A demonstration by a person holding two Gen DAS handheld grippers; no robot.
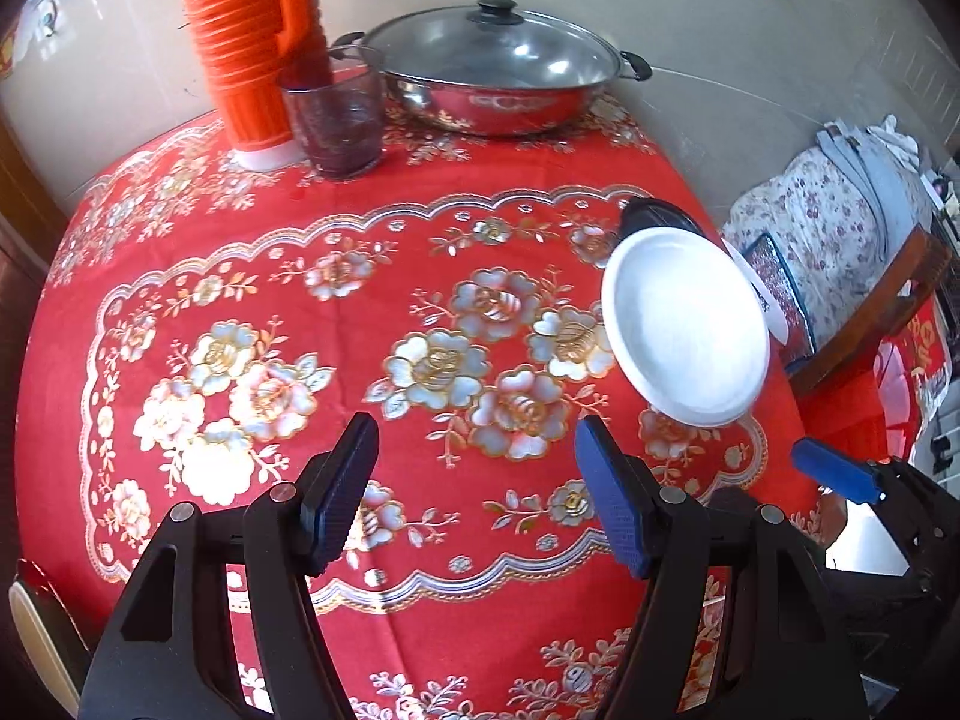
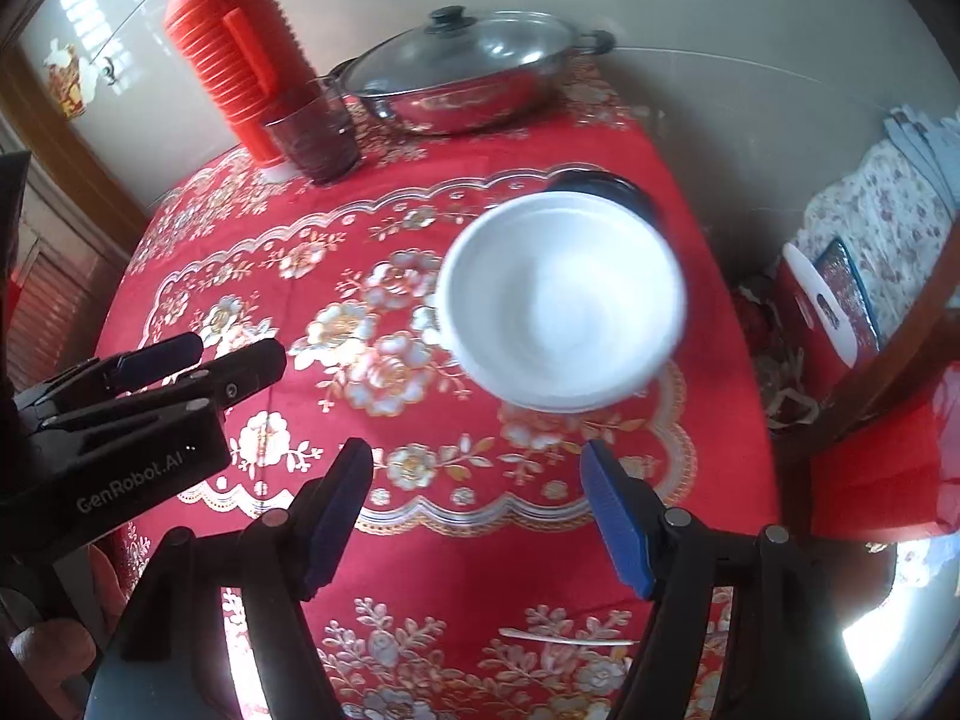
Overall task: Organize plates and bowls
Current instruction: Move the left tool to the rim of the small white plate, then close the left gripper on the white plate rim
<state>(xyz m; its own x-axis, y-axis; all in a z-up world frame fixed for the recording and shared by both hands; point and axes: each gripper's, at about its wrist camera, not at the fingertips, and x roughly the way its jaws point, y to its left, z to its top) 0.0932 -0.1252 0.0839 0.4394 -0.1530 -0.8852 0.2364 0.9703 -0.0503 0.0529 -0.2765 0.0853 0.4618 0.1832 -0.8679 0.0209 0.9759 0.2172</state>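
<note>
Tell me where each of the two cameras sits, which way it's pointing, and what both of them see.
Left wrist: on the left gripper, angled down over the red tablecloth; own open fingers, right gripper at lower right.
Right wrist: on the right gripper, angled down toward the white dish; own open fingers, left gripper and a hand at left.
Shared: white dish, dark dish behind it, lidded pot, orange flask, glass.

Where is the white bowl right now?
The white bowl sits on the red flowered tablecloth near the table's right edge, just in front of a dark dish.
</note>
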